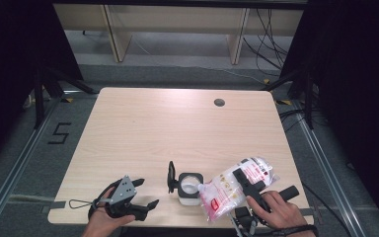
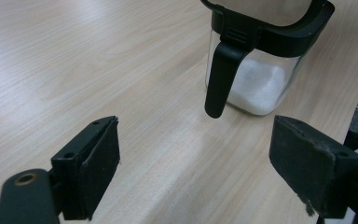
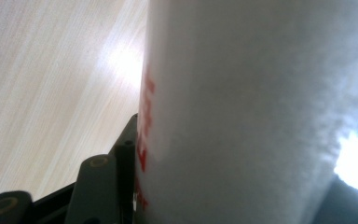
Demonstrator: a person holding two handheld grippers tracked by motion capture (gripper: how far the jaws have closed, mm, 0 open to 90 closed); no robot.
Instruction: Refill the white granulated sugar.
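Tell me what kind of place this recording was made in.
Probably a lab or recording studio, not a home kitchen: the lone wooden table stands between dark curtains, metal floor rails flank it with a taped "5", and loose cables trail behind.

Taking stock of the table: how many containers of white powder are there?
2: a glass jar near the front edge, and a plastic bag tilted over it in the right gripper.

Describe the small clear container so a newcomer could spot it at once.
Start at the wooden table and go to its near edge, between the left gripper and the bag of white granules. The clear container stands there, part filled with white granules, set apart by its black rim and raised lid.
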